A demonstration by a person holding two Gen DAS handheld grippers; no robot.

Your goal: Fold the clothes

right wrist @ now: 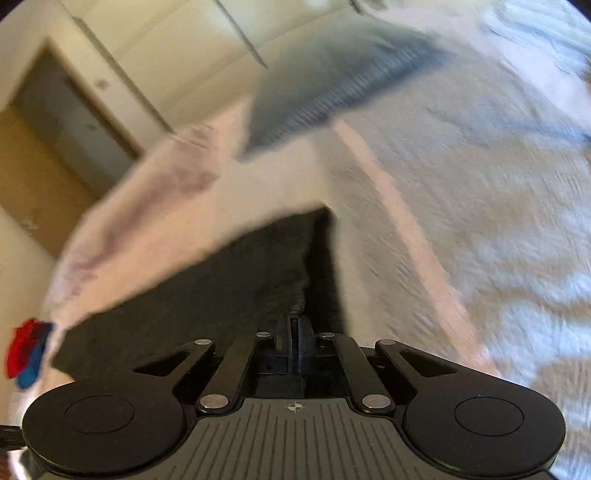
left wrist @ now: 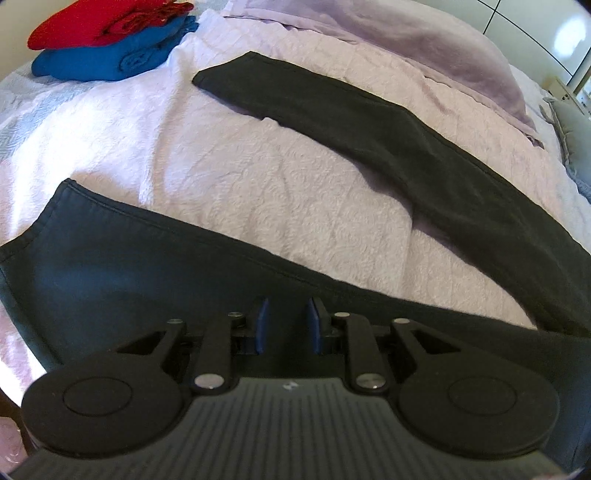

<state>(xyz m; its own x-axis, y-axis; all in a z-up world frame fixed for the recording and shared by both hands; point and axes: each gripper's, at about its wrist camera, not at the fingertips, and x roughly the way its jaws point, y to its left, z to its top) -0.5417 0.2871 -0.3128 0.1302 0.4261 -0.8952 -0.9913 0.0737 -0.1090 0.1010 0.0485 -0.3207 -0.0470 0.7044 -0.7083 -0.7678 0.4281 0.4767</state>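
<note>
Black trousers (left wrist: 424, 147) lie spread on the pale quilted bed (left wrist: 229, 177), one leg reaching toward the far left, the other leg (left wrist: 122, 266) lying across just in front of my left gripper (left wrist: 287, 325). That gripper is open with blue pads (left wrist: 263, 325), hovering over the near leg, holding nothing. In the blurred right wrist view, my right gripper (right wrist: 293, 332) is shut on a fold of the black trousers (right wrist: 229, 288), which stretch away from the fingers over the bed.
A folded red garment (left wrist: 99, 22) lies on a folded blue one (left wrist: 110, 55) at the far left corner, also seen in the right wrist view (right wrist: 26, 350). A lilac sheet (left wrist: 424, 48) is bunched at the back. A grey pillow (right wrist: 332, 85) and wardrobe doors (right wrist: 74, 122) lie beyond.
</note>
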